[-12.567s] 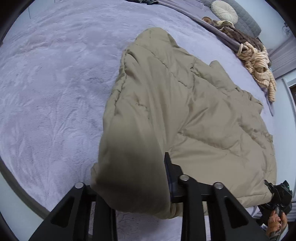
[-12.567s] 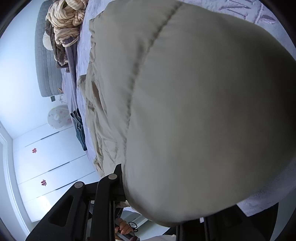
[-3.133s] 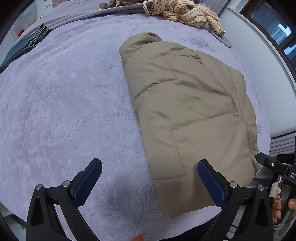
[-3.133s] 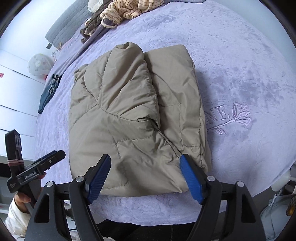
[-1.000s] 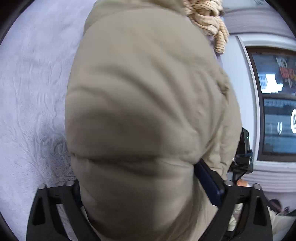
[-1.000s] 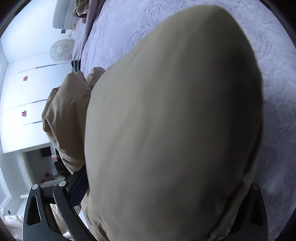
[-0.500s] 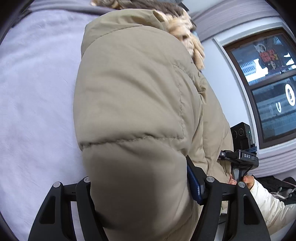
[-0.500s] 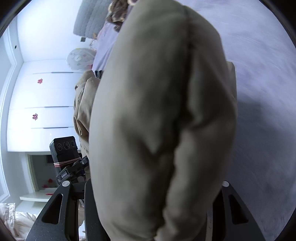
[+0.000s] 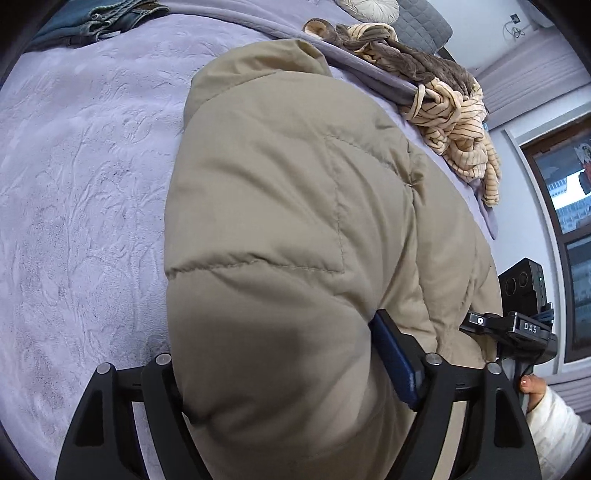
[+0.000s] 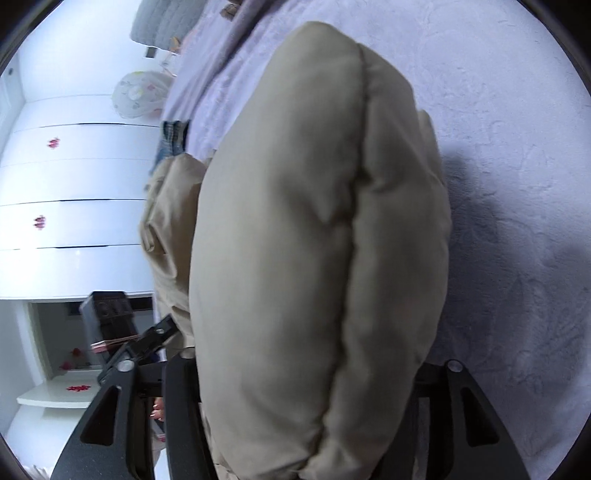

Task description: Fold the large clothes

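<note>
A beige puffer jacket (image 9: 295, 229) fills the middle of the left wrist view, bulging up over the lilac bed. My left gripper (image 9: 280, 373) is shut on its near edge; the blue pad (image 9: 393, 358) of one finger presses into the fabric. In the right wrist view the same jacket (image 10: 317, 240) rises as a thick folded bulk right in front of the camera. My right gripper (image 10: 306, 391) is shut on that edge, its fingertips hidden by fabric. Each view shows the other gripper beside the jacket, the right one (image 9: 517, 325) and the left one (image 10: 122, 332).
The lilac bedspread (image 9: 81, 192) spreads to the left. Striped and brown clothes (image 9: 454, 122) lie heaped at the bed's far edge, jeans (image 9: 103, 18) at the far left. A white wardrobe (image 10: 74, 184) and a window (image 9: 569, 192) flank the bed.
Both grippers have kept their hold on the jacket's near edge and carried it up and toward the far end of the bed. The view is steadier and the bed shows more.
</note>
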A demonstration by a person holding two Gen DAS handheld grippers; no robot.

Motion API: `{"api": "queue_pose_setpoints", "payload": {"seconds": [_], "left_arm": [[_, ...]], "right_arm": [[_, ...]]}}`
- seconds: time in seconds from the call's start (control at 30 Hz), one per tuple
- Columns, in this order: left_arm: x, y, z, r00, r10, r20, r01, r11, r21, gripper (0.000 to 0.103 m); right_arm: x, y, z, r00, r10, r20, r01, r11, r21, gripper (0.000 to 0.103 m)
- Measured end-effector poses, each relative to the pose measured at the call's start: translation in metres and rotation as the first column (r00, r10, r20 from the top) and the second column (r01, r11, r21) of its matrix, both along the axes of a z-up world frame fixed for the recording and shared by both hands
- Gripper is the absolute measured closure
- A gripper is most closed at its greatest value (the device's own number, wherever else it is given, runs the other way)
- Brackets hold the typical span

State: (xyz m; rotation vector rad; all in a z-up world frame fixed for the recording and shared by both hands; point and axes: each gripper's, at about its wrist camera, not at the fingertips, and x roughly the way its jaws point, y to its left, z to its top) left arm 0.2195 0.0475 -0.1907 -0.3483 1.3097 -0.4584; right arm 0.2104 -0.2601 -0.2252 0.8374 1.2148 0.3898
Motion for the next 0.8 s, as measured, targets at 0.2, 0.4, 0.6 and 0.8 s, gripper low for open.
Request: {"api": "queue_pose_setpoints", "payload": {"seconds": [0.2, 0.4, 0.6, 0.8], "left_arm": [[-0.007, 0.010, -0.007, 1.000, -0.005, 0.028, 0.003, 0.999, 0.052, 0.015], [-0.008, 0.005, -0.001, 0.999, 0.004, 0.038, -0.006, 0.997, 0.071, 0.015], [-0.010, 0.004, 0.004, 0.999, 0.001, 0.050, -0.006, 0.995, 0.103, 0.015], [-0.017, 0.005, 0.046, 0.984, 0.032, 0.175, -0.077, 0.964, 0.255, 0.015]], "right_arm": [[-0.023, -0.004, 0.029, 0.999, -0.024, -0.021, 0.021, 0.986, -0.167, 0.033], [-0.071, -0.022, 0.098, 0.983, -0.155, 0.095, 0.180, 0.908, -0.379, 0.058], [-0.038, 0.029, 0.141, 0.974, -0.038, 0.223, 0.131, 0.898, -0.420, 0.075], [-0.011, 0.092, 0.126, 0.969, 0.084, 0.232, 0.032, 0.888, -0.459, 0.075]]}}
